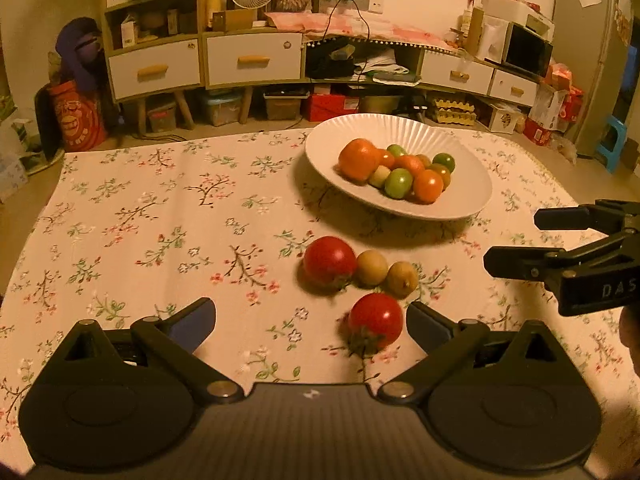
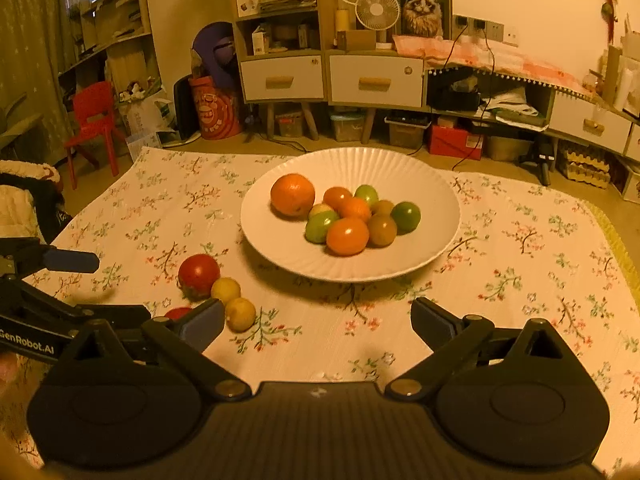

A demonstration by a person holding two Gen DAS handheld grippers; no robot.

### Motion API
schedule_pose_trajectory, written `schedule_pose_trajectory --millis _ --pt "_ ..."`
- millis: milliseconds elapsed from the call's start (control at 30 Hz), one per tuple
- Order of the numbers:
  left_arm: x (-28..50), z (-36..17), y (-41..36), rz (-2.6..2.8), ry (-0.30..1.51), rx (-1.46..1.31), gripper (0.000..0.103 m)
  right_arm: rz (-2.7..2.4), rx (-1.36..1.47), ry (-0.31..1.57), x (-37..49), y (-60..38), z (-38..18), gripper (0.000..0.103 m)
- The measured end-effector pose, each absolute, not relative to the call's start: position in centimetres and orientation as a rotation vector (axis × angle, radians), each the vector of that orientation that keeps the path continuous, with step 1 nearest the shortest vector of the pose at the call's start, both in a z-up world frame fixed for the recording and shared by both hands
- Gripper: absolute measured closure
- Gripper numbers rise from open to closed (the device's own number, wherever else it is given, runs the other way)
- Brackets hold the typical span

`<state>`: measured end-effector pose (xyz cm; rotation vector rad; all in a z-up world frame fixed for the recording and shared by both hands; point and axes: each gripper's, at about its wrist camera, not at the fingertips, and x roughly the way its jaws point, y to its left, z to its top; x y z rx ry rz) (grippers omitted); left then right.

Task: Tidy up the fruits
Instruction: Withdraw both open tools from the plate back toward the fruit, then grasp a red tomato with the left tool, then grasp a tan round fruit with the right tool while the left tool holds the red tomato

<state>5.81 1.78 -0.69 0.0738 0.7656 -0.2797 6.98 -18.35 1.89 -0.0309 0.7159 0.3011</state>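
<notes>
Hand-held gripper (image 1: 311, 326) open, two tomatoes (image 1: 329, 261), perhaps two longans (image 1: 371, 268)

A: Where does the plate (image 2: 280, 248) stand?
B: On the tablecloth (image 2: 520, 280), toward its far side, with a heap of fruit (image 2: 348, 216) in it.
A: And outside it?
B: Four pieces lie on the cloth nearer the camera, left of the plate: one tomato (image 1: 329, 261) touching two small fruits (image 1: 386, 272) in a row, another tomato (image 1: 375, 318) just before them.

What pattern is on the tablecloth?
Small floral sprigs on a pale tablecloth, clearest in the left wrist view.
</notes>
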Motion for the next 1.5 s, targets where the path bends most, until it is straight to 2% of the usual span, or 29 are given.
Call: schedule_pose_trajectory --millis 567,633,767,1033,1167,1500 --pt "5.0 -3.9 0.8 -0.314 0.754 0.108 0.002 0.288 -0.067 0.761 6.7 -17.7 -0.2 0.001" --pt "5.2 -4.1 0.7 -0.328 0.758 0.091 0.005 0.285 -0.059 0.775 6.9 -17.8 -0.6 0.001" --pt "5.5 -4.5 0.1 -0.368 0.768 0.084 0.023 0.274 -0.051 0.781 7.4 -17.8 -1.0 0.001" --pt "5.5 -4.3 -0.9 -0.422 0.745 0.098 0.048 0.282 -0.035 0.787 7.9 -17.8 -1.7 0.001" --pt "5.6 -4.1 -1.0 -0.432 0.742 0.097 0.064 0.293 -0.012 0.788 8.2 -18.1 -1.8 0.002" --pt "5.6 -3.3 0.4 -0.394 0.761 0.065 0.064 0.332 -0.041 0.769 8.6 -17.1 -1.9 0.009"
